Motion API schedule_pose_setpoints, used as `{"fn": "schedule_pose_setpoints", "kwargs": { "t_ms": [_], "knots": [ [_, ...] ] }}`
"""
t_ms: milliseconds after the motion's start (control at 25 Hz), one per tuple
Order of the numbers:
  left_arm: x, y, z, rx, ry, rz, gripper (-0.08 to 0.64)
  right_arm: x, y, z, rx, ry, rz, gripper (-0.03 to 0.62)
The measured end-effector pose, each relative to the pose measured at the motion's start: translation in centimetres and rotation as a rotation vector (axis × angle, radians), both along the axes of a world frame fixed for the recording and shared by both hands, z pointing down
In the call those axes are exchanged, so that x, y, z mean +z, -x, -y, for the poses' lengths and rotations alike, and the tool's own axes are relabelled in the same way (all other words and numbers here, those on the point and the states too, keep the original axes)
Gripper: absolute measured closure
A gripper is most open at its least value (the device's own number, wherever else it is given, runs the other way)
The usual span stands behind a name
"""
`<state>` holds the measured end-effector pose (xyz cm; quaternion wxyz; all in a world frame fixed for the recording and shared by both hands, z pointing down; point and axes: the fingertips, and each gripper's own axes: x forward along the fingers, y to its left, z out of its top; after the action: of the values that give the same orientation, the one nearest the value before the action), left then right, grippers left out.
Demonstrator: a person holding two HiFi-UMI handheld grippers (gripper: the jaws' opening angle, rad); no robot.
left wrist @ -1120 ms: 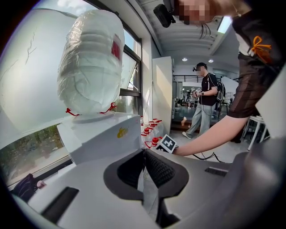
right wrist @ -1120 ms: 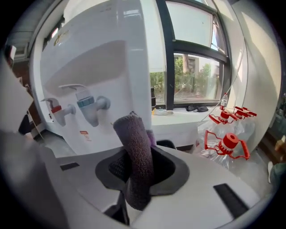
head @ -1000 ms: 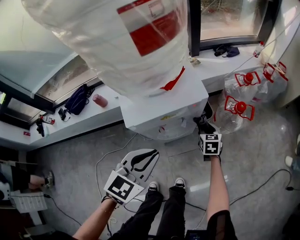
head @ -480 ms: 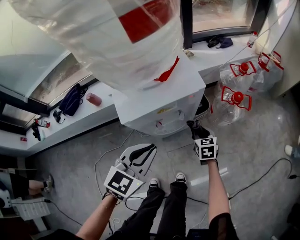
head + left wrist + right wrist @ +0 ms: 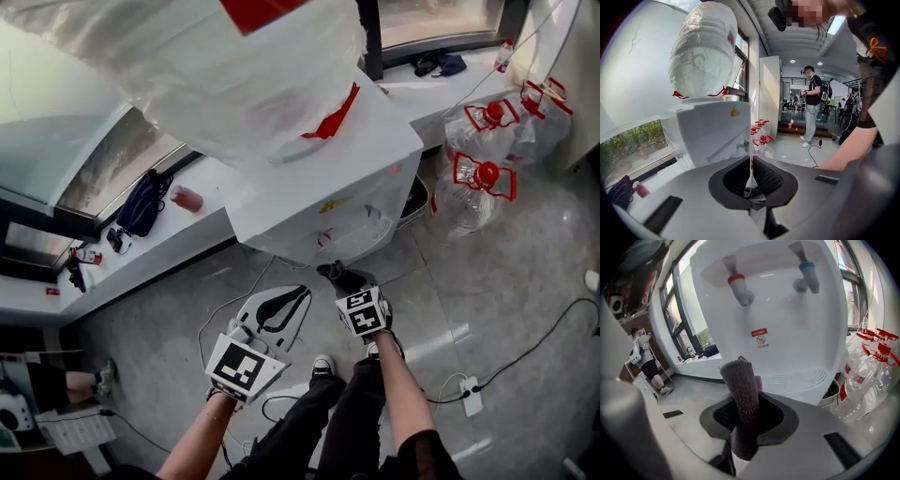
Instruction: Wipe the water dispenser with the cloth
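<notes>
The white water dispenser (image 5: 328,178) stands against the window sill with a large clear bottle (image 5: 216,66) upside down on top. My right gripper (image 5: 342,278) is low in front of it, shut on a dark, rolled cloth (image 5: 743,394) that sticks up between the jaws. In the right gripper view, the dispenser's front (image 5: 787,319) fills the frame, with the red tap (image 5: 739,287), the blue tap (image 5: 807,275) and the drip tray (image 5: 797,378) just beyond the cloth, apart from it. My left gripper (image 5: 272,319) hangs lower left, shut on nothing, and faces the dispenser's side (image 5: 712,136).
Two empty water jugs with red caps (image 5: 483,178) stand right of the dispenser. A dark bag (image 5: 145,202) and a pink cup (image 5: 187,199) lie on the sill. Cables (image 5: 525,356) and a power strip (image 5: 469,394) cross the floor. A person (image 5: 812,105) stands far off.
My right gripper has moved left with the cloth, from the dispenser's right front corner to the middle of its front. The left gripper has hardly moved.
</notes>
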<state>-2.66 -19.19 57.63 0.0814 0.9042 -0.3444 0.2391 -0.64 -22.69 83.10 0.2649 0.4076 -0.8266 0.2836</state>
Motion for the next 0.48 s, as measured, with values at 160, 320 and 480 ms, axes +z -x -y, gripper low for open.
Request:
{"fn": "schedule_pose_setpoints", "kwargs": {
  "t_ms": [160, 320, 480],
  "knots": [
    [1.5, 1.1, -0.1, -0.013, 0.003, 0.012, 0.537, 1.6, 3.2, 0.5, -0.009, 0.020, 0.055, 0.488],
    [3.2, 1.3, -0.5, -0.003, 0.016, 0.023, 0.537, 3.0, 5.1, 1.1, -0.028, 0.029, 0.069, 0.488],
    [4.7, 0.2, -0.8, 0.025, 0.037, 0.033, 0.537, 4.1, 4.2, 1.8, -0.023, 0.028, 0.040, 0.488]
  ]
}}
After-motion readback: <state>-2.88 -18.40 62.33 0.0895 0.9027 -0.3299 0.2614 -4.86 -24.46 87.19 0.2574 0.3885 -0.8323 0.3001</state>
